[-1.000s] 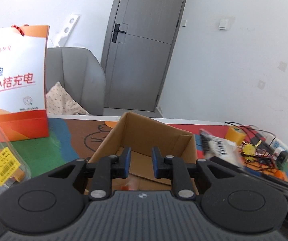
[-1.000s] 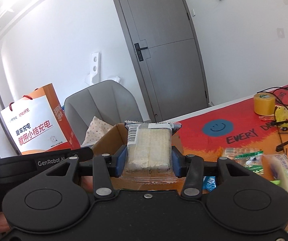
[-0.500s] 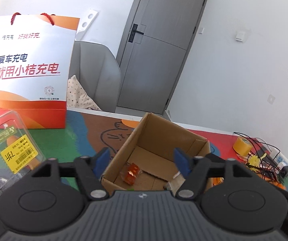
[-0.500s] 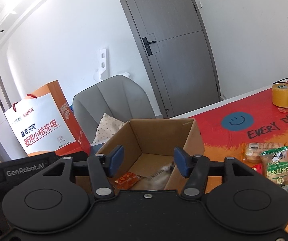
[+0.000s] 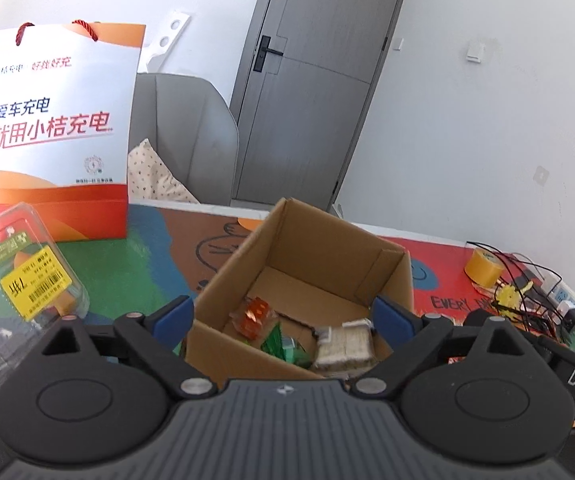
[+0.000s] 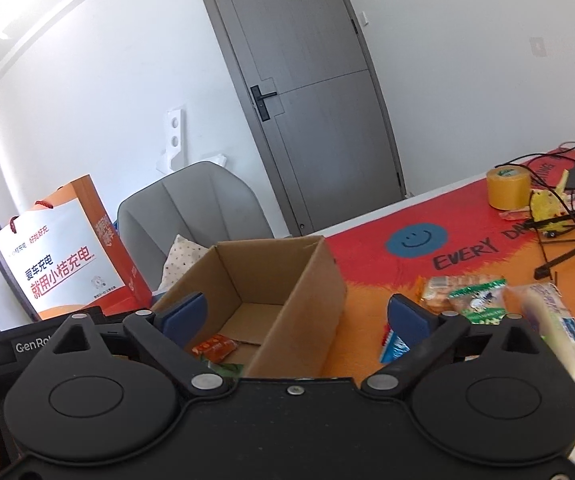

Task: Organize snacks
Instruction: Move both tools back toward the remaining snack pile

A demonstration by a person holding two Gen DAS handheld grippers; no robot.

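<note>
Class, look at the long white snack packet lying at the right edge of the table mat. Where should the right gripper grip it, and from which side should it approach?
Probably grip the long white packet across its narrow width near the middle, coming down from above with the open right gripper. It lies flat and slender on the mat, long axis running away from the camera, so the jaws span it easily. The green packet sits close on its left, so enter carefully there.
</note>
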